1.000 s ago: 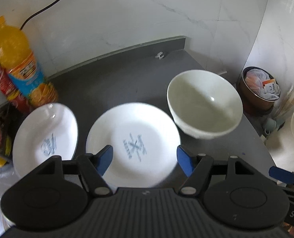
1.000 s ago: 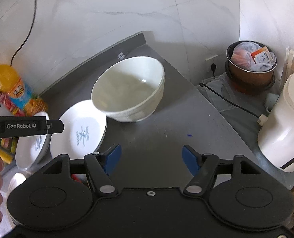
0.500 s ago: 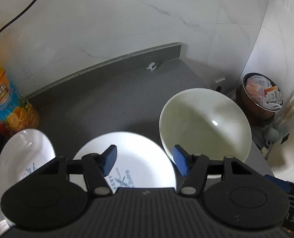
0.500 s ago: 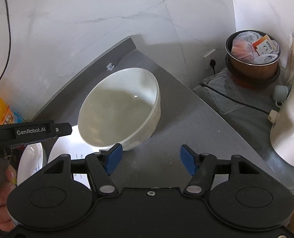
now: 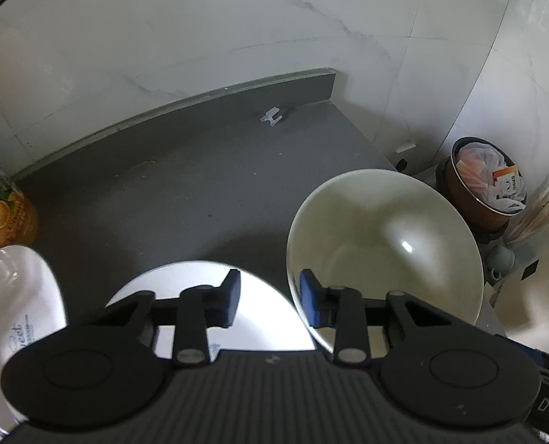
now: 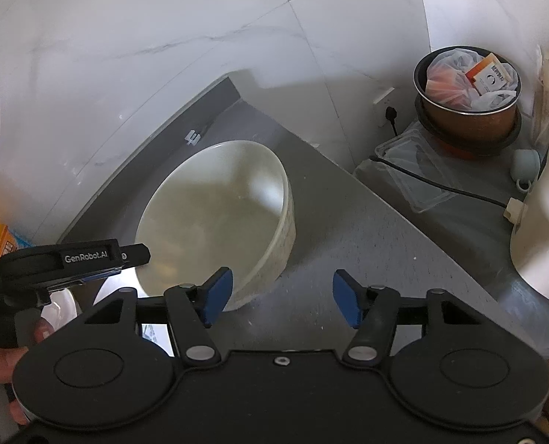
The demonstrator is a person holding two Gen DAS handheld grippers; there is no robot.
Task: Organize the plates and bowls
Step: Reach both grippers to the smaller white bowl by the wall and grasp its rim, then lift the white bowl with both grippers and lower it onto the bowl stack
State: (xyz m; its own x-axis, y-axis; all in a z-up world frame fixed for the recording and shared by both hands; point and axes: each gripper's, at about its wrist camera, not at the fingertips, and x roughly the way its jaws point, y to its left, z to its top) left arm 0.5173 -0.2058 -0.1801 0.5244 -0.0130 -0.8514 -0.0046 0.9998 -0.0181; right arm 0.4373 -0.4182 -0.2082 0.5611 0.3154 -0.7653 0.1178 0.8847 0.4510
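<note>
Bowl (image 5: pixel 383 244) on surface (image 5: pixel 171 185) beside plate (image 5: pixel 267 318) | left tool (image 5: pixel 269 298) straddling rim – part-closed, unclenched | right tool (image 6: pixel 282 298) released | risk: thin rim grip – bowl slips, tips onto plate

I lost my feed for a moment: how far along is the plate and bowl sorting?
Nothing looks stacked yet. Two white plates, one in the middle and one at left, lie side by side on the grey counter. The left gripper brackets the white bowl at its near rim, not yet clamped; the right gripper is open and empty. All placing remains.
</note>
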